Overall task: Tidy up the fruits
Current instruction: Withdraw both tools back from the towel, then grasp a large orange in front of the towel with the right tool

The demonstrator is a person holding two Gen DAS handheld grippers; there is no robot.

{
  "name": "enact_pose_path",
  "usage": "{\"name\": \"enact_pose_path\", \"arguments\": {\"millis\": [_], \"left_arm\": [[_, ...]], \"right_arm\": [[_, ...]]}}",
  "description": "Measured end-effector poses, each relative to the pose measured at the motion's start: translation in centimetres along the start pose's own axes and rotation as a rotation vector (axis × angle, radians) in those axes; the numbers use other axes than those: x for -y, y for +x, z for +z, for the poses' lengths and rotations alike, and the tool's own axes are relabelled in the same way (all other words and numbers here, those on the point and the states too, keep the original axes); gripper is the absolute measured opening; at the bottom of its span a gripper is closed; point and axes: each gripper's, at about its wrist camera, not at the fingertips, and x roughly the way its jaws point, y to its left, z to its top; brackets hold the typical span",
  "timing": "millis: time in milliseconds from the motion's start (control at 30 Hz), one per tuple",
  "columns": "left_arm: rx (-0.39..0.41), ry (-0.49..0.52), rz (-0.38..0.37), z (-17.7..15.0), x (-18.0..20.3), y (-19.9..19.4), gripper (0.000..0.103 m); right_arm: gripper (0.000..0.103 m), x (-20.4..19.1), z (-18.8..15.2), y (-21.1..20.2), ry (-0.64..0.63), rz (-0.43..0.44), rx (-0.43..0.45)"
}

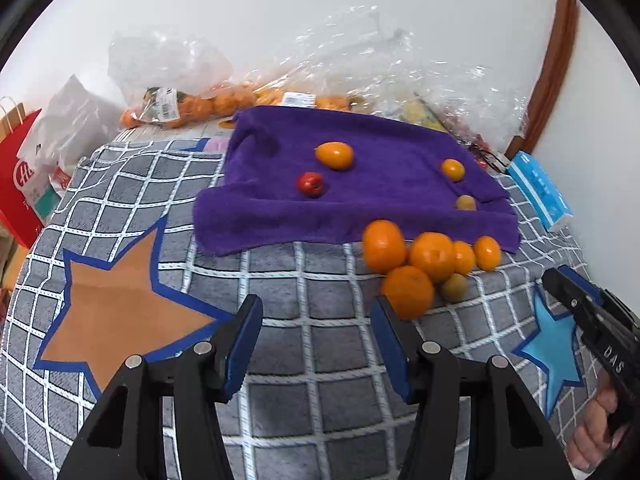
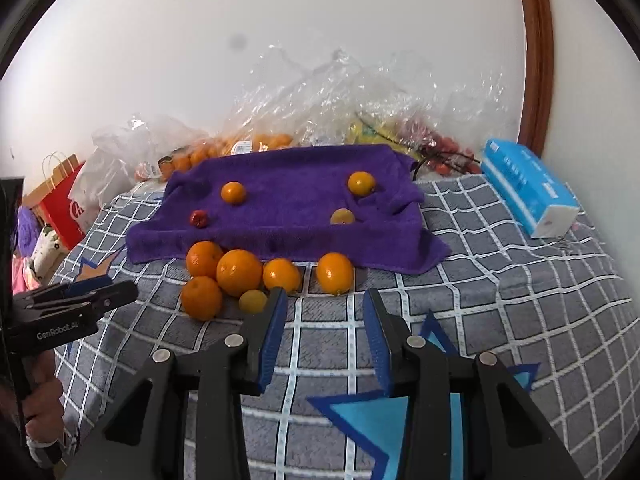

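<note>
While both grippers hang empty, left gripper (image 1: 316,320) and right gripper (image 2: 324,312) with jaws apart, I'm lining up a pick. Oranges (image 2: 239,272) cluster mid-frame at the purple towel (image 2: 288,200) edge; four small fruits sit on it. Next I'd close on the nearest orange (image 1: 408,292). Bags (image 2: 320,92) at top hide their contents.

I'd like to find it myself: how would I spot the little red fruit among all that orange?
Start at the purple towel spread on the checked grey cover. Four small fruits lie on it; the red fruit sits near its front left edge. It is the smallest and the only red one, dark and shiny, just behind the heap of oranges.
</note>
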Motion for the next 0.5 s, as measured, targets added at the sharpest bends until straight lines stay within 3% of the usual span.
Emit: {"name": "enact_pose_path", "arguments": {"millis": [233, 500], "left_arm": [[-0.041, -0.006, 0.007, 0.2, -1.2, 2.6, 0.052], [-0.04, 0.016, -0.042, -0.4, -1.3, 3.7, 0.05]], "right_arm": [[0.039, 0.3, 1.0, 2.7, -0.01, 0.002, -0.028], [0.037, 0.4, 1.8, 6.0, -0.027, 0.0, -0.069]]}}
